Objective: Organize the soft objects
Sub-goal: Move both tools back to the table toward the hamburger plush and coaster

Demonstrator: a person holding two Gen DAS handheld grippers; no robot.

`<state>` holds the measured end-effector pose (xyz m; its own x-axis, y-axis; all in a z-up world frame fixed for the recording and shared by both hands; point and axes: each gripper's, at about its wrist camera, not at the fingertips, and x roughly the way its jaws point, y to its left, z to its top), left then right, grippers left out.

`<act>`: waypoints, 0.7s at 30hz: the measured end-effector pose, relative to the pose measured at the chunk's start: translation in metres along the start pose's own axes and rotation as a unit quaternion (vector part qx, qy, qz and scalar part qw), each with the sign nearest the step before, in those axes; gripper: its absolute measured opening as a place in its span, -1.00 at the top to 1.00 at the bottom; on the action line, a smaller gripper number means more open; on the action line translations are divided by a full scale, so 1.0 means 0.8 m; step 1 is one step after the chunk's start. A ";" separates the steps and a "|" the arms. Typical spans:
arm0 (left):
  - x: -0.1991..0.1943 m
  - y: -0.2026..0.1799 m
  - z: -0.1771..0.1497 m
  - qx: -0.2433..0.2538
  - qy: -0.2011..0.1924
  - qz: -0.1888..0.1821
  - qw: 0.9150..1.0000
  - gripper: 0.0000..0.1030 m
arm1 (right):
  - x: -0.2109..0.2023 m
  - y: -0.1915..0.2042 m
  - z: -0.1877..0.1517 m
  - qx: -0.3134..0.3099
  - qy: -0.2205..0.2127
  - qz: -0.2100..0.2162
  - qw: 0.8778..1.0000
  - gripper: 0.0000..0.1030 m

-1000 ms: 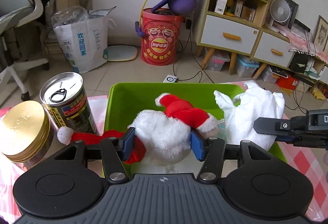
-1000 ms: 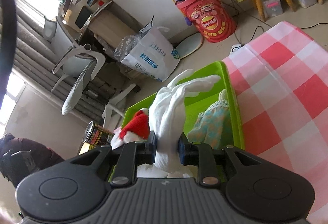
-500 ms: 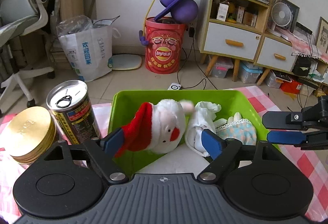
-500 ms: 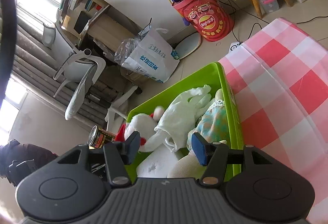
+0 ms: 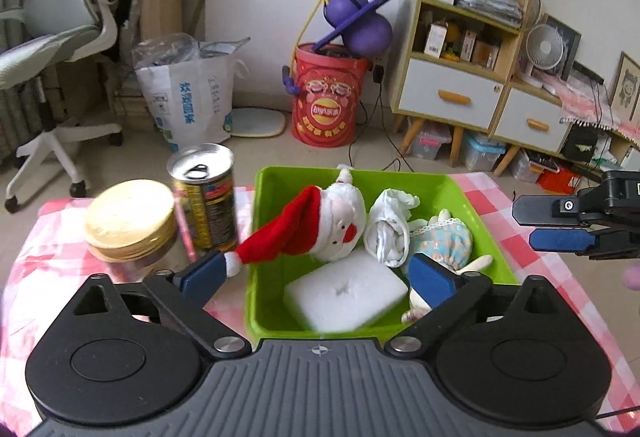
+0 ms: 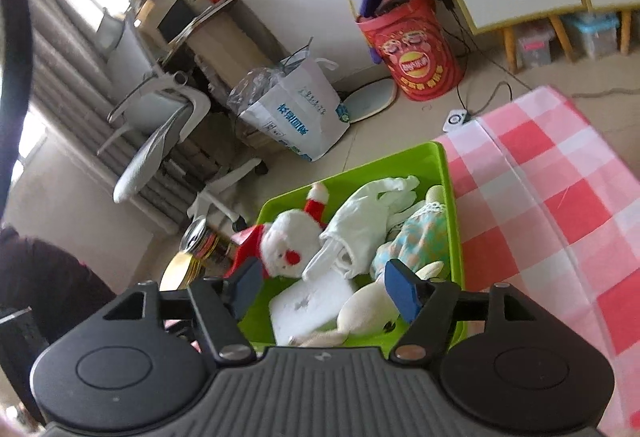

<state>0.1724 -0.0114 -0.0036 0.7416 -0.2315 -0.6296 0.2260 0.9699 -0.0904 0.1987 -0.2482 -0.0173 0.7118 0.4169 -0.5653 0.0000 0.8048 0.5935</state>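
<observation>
**Soft things lie in the green bin, both tongs opening above it**

The bright green plastic bin (image 5: 472,209) sits on a table under a pink-and-white checked cloth (image 6: 560,205). Inside it lie four soft things. A plush Santa doll with a white face and red pointed hat (image 5: 340,221) fills the bin's 9 o'clock side, its hat tip draped over the rim toward 8 o'clock. A crumpled white cotton glove (image 5: 390,225) lies in the middle, touching the doll. At 3 o'clock a cream rabbit toy in a pale blue dress (image 5: 440,241) rests against the glove. A white rectangular foam sponge (image 5: 344,295) lies flat at 6 o'clock, nearest the camera.

The left gripper (image 5: 320,277) hovers over the bin's near edge with its blue-padded jaws spread wide and opening; nothing is pinched between them, though the hat tip lies just beside the left pad. The right gripper (image 6: 326,289) hangs above the same bin, its jaws parting too, no pad pressing on anything; the sponge and rabbit show in the gap below. It also appears at 3 o'clock in the left wrist view.

Outside the bin at 9 o'clock stand a tall pull-tab metal can (image 5: 204,197) and, beside it, a round gold-lidded tin (image 5: 130,219).
</observation>
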 end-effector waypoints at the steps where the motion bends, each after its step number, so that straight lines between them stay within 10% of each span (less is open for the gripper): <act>1: -0.011 0.004 -0.004 -0.004 -0.005 0.001 1.000 -0.89 | -0.006 0.007 -0.003 -0.008 0.001 -0.002 1.000 0.05; 21: -0.119 0.063 -0.092 -0.063 0.035 0.033 0.997 -0.90 | -0.055 0.103 -0.110 -0.088 0.028 0.000 0.996 -0.26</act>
<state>0.0668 0.0649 -0.0049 0.7046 -0.1657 -0.6900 0.0935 0.9856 -0.1412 0.1057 -0.1635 0.0062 0.6722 0.4348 -0.5993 -0.1264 0.8649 0.4857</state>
